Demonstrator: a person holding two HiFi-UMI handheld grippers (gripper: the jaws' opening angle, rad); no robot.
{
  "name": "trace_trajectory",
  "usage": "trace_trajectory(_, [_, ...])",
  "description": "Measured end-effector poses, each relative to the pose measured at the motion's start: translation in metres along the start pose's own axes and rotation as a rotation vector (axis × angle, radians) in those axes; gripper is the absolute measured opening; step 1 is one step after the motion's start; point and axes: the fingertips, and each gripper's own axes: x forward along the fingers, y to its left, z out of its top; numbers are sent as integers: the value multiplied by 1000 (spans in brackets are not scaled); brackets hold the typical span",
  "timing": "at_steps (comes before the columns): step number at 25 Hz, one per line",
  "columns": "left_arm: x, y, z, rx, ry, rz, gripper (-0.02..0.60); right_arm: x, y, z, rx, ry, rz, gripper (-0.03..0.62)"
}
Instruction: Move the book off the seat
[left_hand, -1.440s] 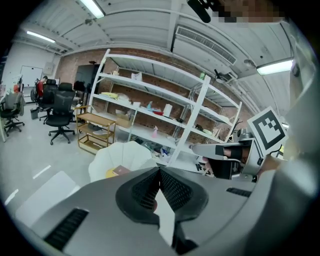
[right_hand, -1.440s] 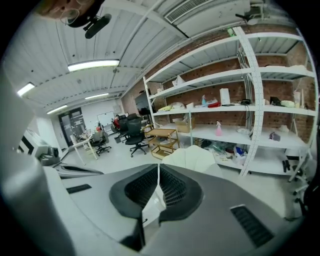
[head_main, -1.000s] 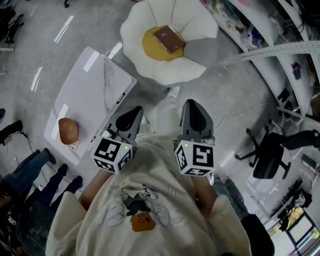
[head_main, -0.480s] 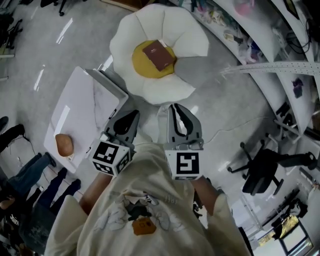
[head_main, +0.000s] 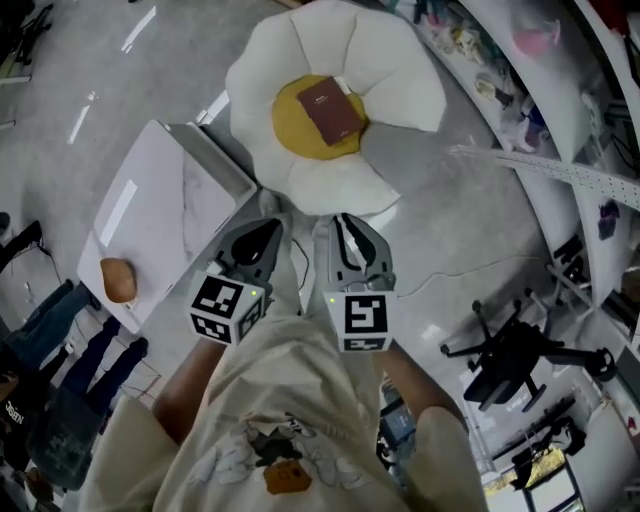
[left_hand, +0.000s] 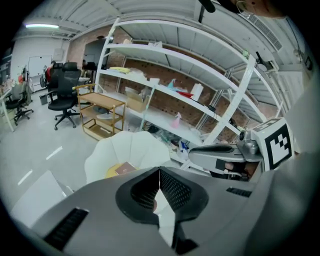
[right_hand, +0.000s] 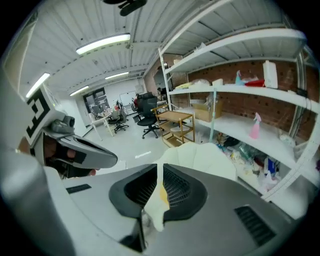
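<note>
From the head view I see the book (head_main: 332, 110) lying flat on the yellow centre (head_main: 292, 135) of the flower-shaped seat (head_main: 400, 70), ringed by the white petals and touching nothing else. Both tools hang short of the seat's near petal. The left gripper (head_main: 266, 226) has its jaws together on nothing, and the right gripper (head_main: 340, 224) is likewise closed and empty. To the left stands a white worktop (head_main: 170, 215) carrying one brown rounded lump (head_main: 118, 280), too small for me to identify.

In the left gripper view the book (left_hand: 125, 168) peeks just above the gripper's body, partly cut off by it. In the right gripper view I get only the seat's petals (right_hand: 200, 152) and a sliver of yellow at the closed jaws; the book is hidden there. The rack (left_hand: 165, 90) behind holds a cardboard box (left_hand: 134, 100) and a pink spray bottle (left_hand: 177, 120); its other contents are too small to read.
</note>
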Motion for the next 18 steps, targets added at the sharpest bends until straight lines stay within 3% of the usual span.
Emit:
trace_trajectory(6, [49, 52, -26, -117, 17, 62, 12, 61, 3, -30, -8, 82, 67, 62])
trace_trajectory(12, [88, 104, -62, -177, 22, 108, 12, 116, 6, -88, 95, 197, 124, 105])
trace_trajectory(14, [100, 118, -72, -167, 28, 129, 14, 132, 4, -108, 214, 223, 161, 132])
trace_trajectory(18, [130, 142, -96, -156, 37, 139, 14, 167, -3, -136, 619, 208, 238, 207])
